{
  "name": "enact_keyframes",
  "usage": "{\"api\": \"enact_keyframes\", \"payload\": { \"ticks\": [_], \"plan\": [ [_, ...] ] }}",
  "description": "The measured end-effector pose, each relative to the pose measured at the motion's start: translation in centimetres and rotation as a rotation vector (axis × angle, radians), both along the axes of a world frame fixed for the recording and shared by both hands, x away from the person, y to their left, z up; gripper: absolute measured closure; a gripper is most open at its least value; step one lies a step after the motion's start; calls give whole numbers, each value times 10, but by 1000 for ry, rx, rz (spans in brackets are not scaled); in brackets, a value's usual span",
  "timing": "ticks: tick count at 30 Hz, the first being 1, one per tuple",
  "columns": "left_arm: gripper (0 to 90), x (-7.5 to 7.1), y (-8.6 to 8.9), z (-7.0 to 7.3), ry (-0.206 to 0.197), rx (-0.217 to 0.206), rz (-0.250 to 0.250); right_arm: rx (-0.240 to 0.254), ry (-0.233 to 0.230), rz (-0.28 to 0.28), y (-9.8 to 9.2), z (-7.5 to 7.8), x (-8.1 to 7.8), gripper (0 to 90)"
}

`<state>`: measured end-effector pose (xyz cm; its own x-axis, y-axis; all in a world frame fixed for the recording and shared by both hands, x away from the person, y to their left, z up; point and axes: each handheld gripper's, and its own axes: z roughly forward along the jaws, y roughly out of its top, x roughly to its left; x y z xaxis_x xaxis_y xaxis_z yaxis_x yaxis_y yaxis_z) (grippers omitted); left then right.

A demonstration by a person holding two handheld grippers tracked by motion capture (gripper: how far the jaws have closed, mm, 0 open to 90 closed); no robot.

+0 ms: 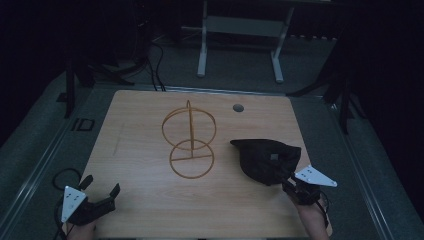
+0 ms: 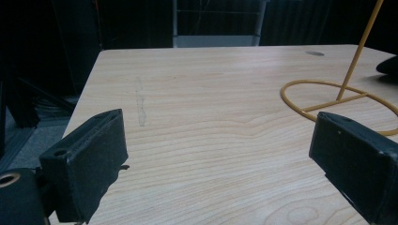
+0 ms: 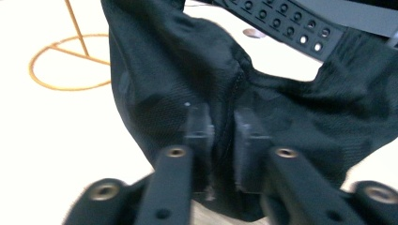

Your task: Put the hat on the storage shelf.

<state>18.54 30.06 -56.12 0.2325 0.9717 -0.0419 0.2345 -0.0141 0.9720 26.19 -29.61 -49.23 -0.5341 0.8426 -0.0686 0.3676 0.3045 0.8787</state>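
1. While it rests low at the bench's (image 1: 150,200) near left corner, the left tool (image 1: 102,192) stands released, jaws wide apart and empty.
2. At mid-bench stands a thin wire stand (image 1: 190,145), light and easily tipped, just left of the cap.
3. Right of it lies the black cap (image 1: 265,159), soft and floppy; the right tool (image 3: 223,136) is clenched on its fabric near the back seam, a sound hold.

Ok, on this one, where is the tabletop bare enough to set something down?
The left half of the table is bare, between its left edge and the wire stand, ahead of the open left gripper. The near centre strip is also free. It is crowded at right, where the right gripper pinches the black cap.
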Motion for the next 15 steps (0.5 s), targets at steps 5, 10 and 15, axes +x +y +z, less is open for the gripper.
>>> {"api": "enact_keyframes", "payload": {
  "ticks": [5,10,15],
  "plan": [
    [49,0,0,0,2,-3,3,-34,-7,20,5,0,0,874],
    [49,2,-1,-1,29,23,8,-87,-54,24,9,7,1,877],
    [49,3,-8,-1,42,60,1,-88,-102,17,7,20,5,878]
  ]
}}
